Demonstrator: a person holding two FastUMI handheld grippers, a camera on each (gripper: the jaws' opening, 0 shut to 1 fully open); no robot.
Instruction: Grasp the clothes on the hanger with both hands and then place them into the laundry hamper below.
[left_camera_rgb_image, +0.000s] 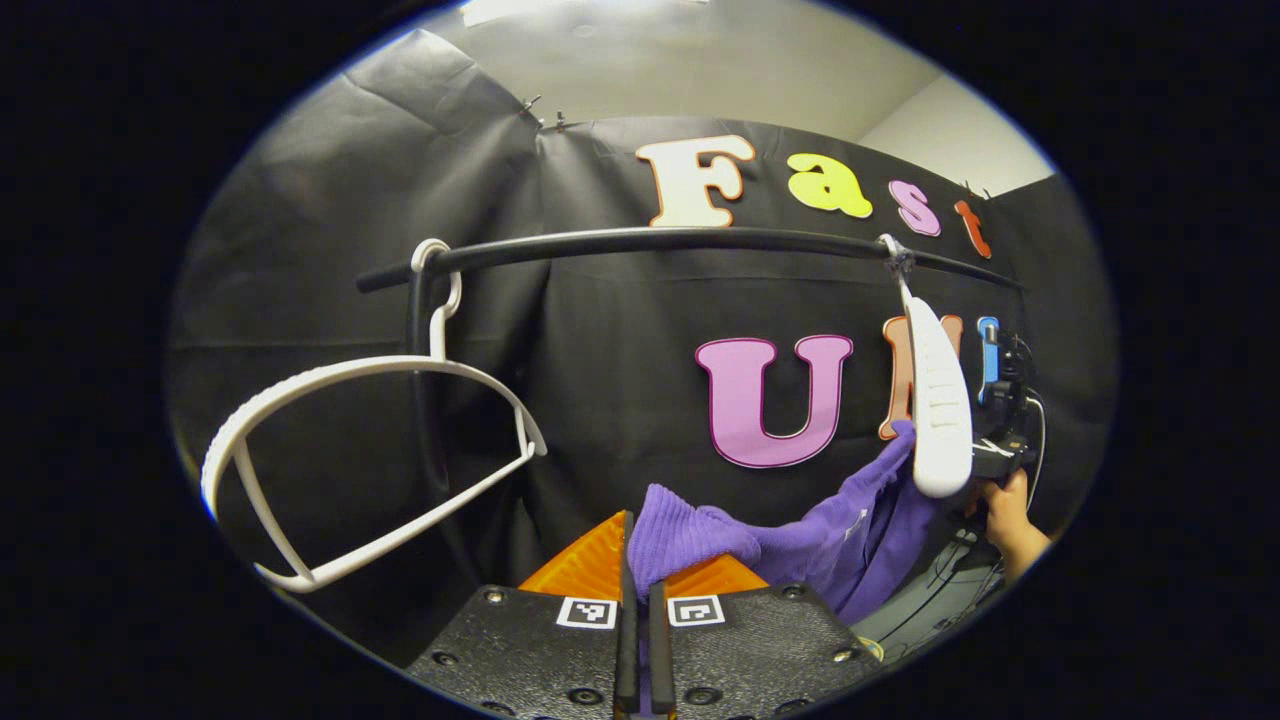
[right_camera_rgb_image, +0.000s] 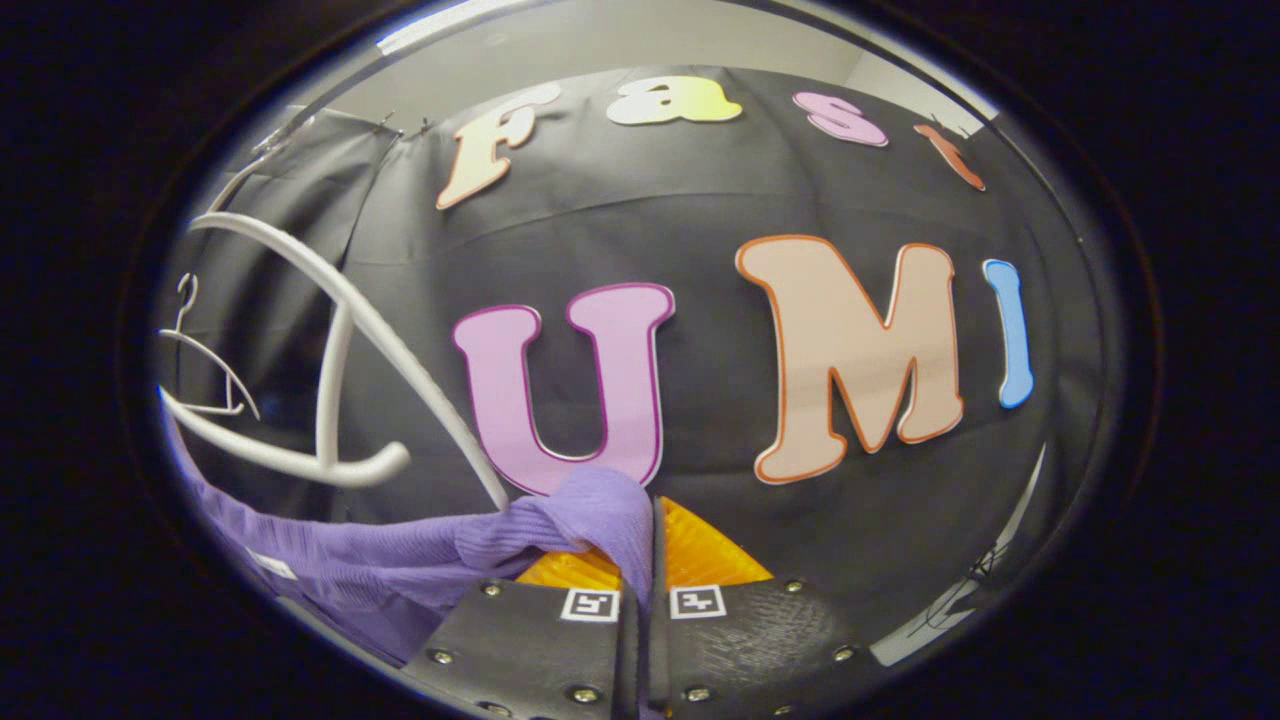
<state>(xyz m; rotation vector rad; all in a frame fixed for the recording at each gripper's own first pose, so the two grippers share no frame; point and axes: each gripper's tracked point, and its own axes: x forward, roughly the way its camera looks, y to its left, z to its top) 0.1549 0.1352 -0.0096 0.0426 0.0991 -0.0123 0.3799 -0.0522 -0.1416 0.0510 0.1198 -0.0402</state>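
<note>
Purple knit garment (left_camera_rgb_image: 800, 545) hangs stretched below the black rail (left_camera_rgb_image: 680, 240), because the left gripper (left_camera_rgb_image: 640, 560) and the right gripper (right_camera_rgb_image: 645, 540) each pinch one end, clear of the white plastic hanger (left_camera_rgb_image: 940, 410).

We see the left tool (left_camera_rgb_image: 640, 560) with fingers pressed nearly together, pinching a fold of purple cloth (left_camera_rgb_image: 700, 535). The right tool (right_camera_rgb_image: 645, 540) is likewise clamped on the cloth — and farther off in the left gripper view, a hand (left_camera_rgb_image: 1010, 520) grips it.
</note>
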